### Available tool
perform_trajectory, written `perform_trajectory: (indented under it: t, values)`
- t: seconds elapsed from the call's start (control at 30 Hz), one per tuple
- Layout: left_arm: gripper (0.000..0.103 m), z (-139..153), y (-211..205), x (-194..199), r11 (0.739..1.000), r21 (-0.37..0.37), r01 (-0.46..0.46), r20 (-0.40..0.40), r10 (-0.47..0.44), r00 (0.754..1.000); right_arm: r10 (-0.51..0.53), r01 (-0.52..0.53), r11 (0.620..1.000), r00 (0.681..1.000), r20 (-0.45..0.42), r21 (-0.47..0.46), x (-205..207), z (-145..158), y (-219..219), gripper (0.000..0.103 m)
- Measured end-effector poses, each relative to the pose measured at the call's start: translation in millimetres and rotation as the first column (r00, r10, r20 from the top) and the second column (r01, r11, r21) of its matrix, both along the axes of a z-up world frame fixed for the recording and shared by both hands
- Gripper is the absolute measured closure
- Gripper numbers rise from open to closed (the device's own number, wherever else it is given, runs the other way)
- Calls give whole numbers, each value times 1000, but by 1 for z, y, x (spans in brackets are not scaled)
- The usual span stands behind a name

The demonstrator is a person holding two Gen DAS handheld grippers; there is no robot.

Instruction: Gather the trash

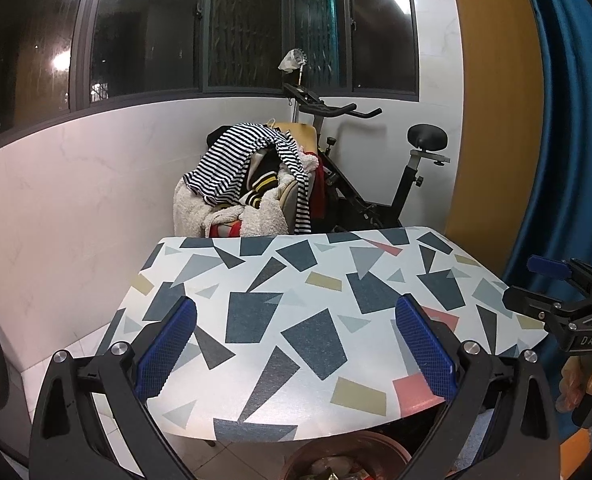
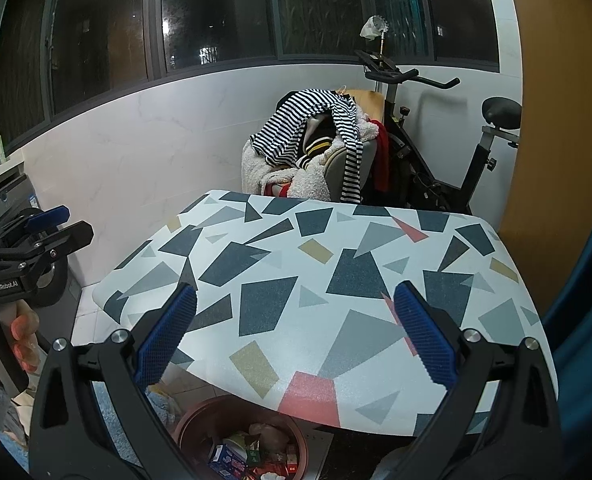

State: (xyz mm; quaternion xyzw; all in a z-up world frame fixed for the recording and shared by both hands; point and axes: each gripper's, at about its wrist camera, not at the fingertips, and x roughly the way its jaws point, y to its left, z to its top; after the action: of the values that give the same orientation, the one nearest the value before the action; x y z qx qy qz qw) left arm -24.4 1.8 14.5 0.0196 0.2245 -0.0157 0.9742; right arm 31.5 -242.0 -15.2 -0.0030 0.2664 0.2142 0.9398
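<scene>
Hovering apart: both claws point(image 1: 296, 344) point(image 2: 296, 332) agape over table point(image 2: 376, 240) near edge (bin point(image 2: 199, 420) below).

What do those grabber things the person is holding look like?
Each is a pair of black plastic tongs: the left tongs and right tongs both have two angled arms with silver bolt heads and ribbed blue pads inside the tips. White lettering marks each body, partly cut off. No sleeves or cables show.

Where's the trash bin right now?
The trash bin is on the floor under the near edge of the patterned table, at the bottom centre of the right wrist view, between the open right gripper fingers; it holds wrappers.
</scene>
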Motion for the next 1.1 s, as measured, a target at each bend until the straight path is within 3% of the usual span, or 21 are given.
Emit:
perform_trajectory:
  t: [1.1]
  values:
    - [6, -12, 1, 1, 1000, 3, 0, -14, 0, 1000, -19, 19, 1000, 1000, -11, 9, -7, -8, -8, 6]
